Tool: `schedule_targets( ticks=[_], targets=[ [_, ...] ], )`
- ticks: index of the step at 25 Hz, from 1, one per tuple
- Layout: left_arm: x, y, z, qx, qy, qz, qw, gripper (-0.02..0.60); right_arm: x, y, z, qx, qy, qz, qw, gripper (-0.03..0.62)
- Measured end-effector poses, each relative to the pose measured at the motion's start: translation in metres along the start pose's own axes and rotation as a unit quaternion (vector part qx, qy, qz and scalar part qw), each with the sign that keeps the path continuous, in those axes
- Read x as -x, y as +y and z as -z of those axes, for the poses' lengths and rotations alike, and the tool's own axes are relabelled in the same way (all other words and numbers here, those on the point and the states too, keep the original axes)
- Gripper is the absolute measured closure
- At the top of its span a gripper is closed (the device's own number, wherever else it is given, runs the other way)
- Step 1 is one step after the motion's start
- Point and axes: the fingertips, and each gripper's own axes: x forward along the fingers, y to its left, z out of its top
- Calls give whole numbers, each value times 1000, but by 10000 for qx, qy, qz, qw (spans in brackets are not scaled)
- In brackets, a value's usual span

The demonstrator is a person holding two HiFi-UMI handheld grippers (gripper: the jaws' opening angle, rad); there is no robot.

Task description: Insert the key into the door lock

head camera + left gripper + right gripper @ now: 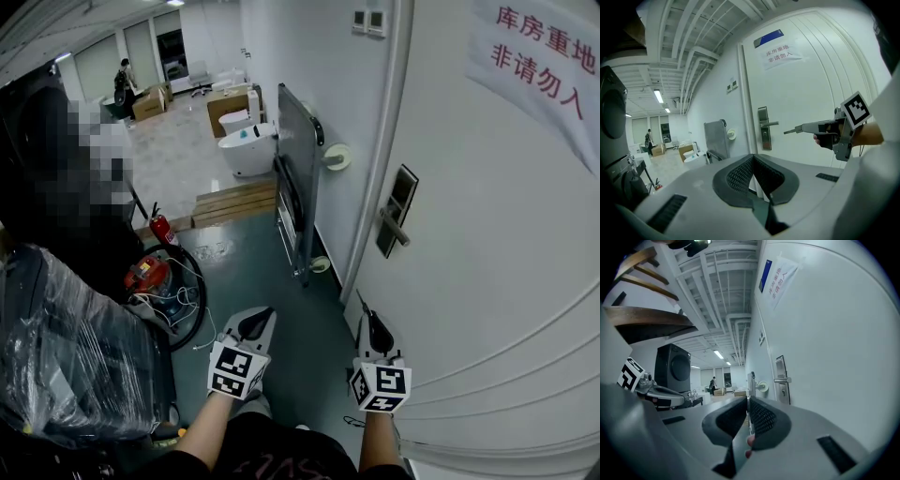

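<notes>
Currently the right gripper is clenched on the key, whose blade projects past the pads toward the door. The left gripper is closed on nothing and is held beside the right one, on the side away from the door. The door lock, a plate with a lever handle, is mounted ahead of and above the key tip, well apart from it. Step is judged as approach: key gripped, not yet inserted. The keyhole is presumed below the handle but is too small to confirm. Next, the key must be raised, carried forward, aligned with the slot and pushed straight in.
</notes>
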Motion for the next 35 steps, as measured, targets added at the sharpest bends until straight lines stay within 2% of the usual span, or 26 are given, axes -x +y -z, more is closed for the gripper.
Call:
schedule_targets(
  ticks=[10, 18, 25, 35],
  targets=[
    [-84, 28, -10, -102, -188, 707, 9973, 569, -55, -27, -4, -38, -87, 683, 9976, 516],
    [-155, 62, -17, -85, -114, 1504, 9885, 569, -104, -41, -10, -287, -43, 1503, 9882, 516],
    [-206, 73, -16, -191, 11, 2212, 9750, 569, -131, -52, -5, -511, 34, 2113, 9761, 516],
    [-260, 87, -15, -457, 47, 3177, 9471, 569, -157, -56, 1, -656, 50, 3036, 9505, 516]
  ],
)
